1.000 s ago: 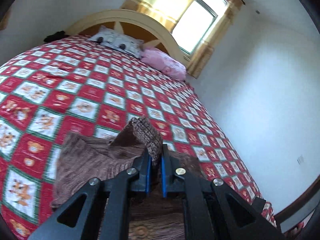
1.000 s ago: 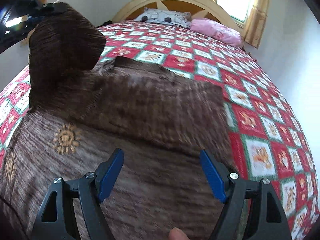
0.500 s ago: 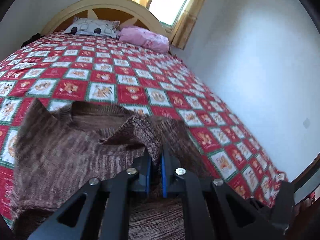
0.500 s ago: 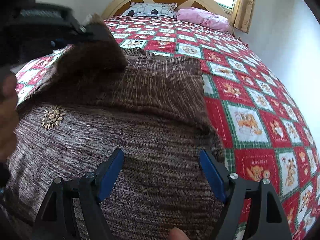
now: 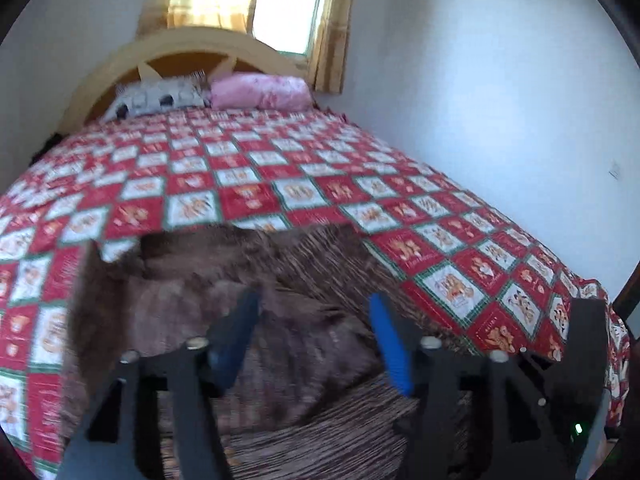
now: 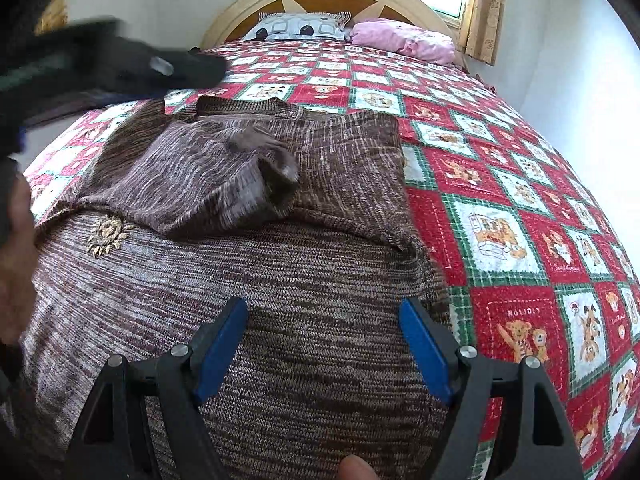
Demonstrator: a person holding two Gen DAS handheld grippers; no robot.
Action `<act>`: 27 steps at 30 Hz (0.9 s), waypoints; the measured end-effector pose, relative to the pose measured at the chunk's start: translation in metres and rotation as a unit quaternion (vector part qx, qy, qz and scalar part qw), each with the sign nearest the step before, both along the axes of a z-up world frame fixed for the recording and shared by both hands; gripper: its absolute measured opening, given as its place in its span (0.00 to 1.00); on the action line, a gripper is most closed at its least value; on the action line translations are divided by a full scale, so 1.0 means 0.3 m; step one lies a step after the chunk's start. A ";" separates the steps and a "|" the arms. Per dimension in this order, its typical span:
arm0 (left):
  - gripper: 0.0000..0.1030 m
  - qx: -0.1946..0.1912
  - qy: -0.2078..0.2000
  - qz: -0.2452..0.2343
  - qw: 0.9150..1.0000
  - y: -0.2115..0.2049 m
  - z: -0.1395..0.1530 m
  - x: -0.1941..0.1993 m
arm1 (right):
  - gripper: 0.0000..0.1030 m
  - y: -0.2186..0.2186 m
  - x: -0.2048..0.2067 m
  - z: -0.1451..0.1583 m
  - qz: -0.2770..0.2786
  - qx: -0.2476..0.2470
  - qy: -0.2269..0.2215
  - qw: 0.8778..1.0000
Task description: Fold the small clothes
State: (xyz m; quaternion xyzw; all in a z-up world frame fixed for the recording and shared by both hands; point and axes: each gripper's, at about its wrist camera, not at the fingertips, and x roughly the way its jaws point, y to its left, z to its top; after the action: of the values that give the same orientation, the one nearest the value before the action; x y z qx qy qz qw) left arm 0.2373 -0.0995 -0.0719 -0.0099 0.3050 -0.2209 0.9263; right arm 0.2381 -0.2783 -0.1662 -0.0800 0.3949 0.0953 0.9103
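Right wrist view: a brown knit sweater (image 6: 304, 264) lies spread across the near end of a bed (image 6: 520, 184) covered in a red, green and white checked quilt, its left sleeve (image 6: 216, 180) thrown over the chest and lying loose, cuff up.
Left wrist view: the left gripper (image 5: 312, 320) hangs just above that sleeve, its jaws opening, blue pads clear of the cloth and nothing pinched between them; the picture is blurred.
Right gripper (image 6: 322, 332): jaws spread wide above the sweater's lower body, holding nothing; whether the tips touch the knit cannot be told.
Step in hand: judged to be the release at the end of the first sleeve fold, with the body still unfolded.
Next move: likely calls for flattening the bunched cuff, then taking the far sleeve or the right edge near the quilt and bringing it across; the soft, stretchy knit may drag or bunch if only one layer is pinched.
Change from a second ago: the left gripper was then clamped on the cuff and carrying it up and over; it has since let go and the sleeve has dropped onto the chest.
Right side: the right gripper's wide jaws are unchanged, though it sits a little closer to the cloth.
Background: two pillows (image 6: 404, 40) by the arched headboard.
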 end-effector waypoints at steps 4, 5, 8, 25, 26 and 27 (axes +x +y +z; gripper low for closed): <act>0.64 0.018 -0.006 0.023 1.000 0.080 0.006 -0.001 | 0.78 0.003 0.001 -0.001 -0.002 -0.002 0.000 1.000; 0.64 0.028 -0.004 0.032 0.999 0.096 -0.002 0.006 | 0.78 0.004 0.003 -0.002 -0.003 -0.003 0.000 1.000; 0.64 0.074 0.008 0.065 0.995 0.162 -0.047 0.017 | 0.78 0.000 0.005 -0.001 -0.002 -0.001 0.001 1.000; 0.64 0.061 0.121 0.151 0.979 0.420 -0.281 0.074 | 0.67 0.107 0.197 0.174 0.040 0.007 -0.033 0.999; 0.64 0.051 0.122 0.152 0.979 0.427 -0.280 0.071 | 0.66 0.142 0.226 0.159 0.052 -0.001 -0.028 0.998; 0.64 0.042 0.121 0.152 0.980 0.440 -0.276 0.068 | 0.65 0.167 0.243 0.145 0.058 -0.011 -0.026 0.998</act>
State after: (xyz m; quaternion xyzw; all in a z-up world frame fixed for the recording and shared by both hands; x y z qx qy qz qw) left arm 0.2578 0.0323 -0.1548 -0.0434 0.4189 -0.0617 0.9049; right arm 0.3111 -0.2282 -0.1228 -0.1157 0.3672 0.1416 0.9120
